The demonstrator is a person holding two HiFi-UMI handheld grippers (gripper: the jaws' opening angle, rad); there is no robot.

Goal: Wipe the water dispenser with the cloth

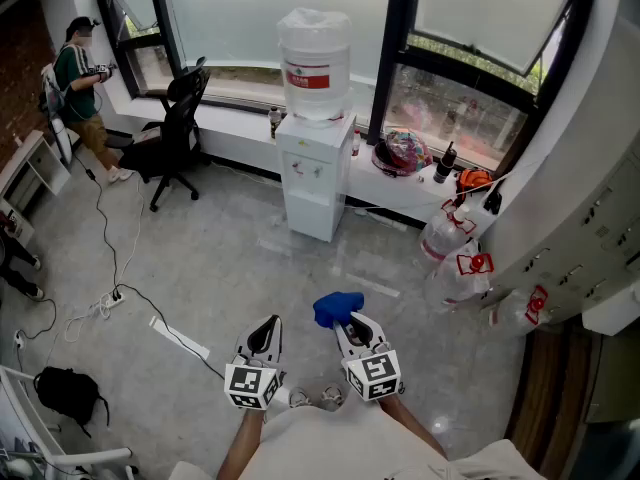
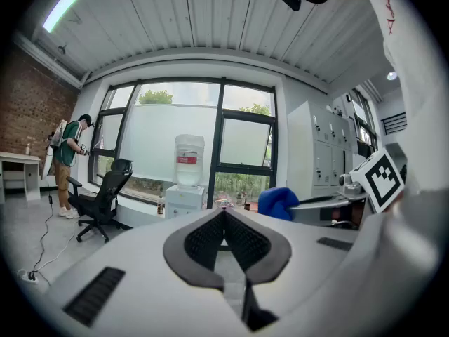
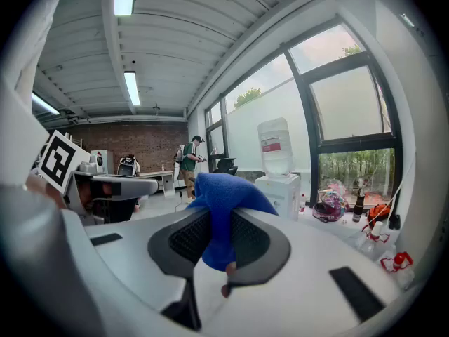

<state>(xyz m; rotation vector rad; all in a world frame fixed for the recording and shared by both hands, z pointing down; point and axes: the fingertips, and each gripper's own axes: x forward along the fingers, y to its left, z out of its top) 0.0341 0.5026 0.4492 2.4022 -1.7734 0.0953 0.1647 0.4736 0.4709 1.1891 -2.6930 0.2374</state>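
The white water dispenser (image 1: 316, 173) with its big clear bottle (image 1: 314, 63) stands by the window, a few steps ahead of me. It also shows small in the left gripper view as the dispenser (image 2: 185, 199) and in the right gripper view as the dispenser (image 3: 278, 188). A blue cloth (image 1: 337, 308) is pinched in my right gripper (image 1: 352, 325); up close the cloth (image 3: 223, 206) bulges out between the jaws of the right gripper (image 3: 219, 220). My left gripper (image 1: 265, 334) is held low beside it, jaws of the left gripper (image 2: 224, 215) pressed together on nothing.
A black office chair (image 1: 175, 133) stands left of the dispenser. A person (image 1: 82, 83) stands by the far-left window. Cables and a power strip (image 1: 108, 298) lie on the floor at left. Spare water bottles (image 1: 452, 243) sit at right beside grey lockers (image 1: 590, 228). A helmet (image 1: 405, 151) rests on the sill.
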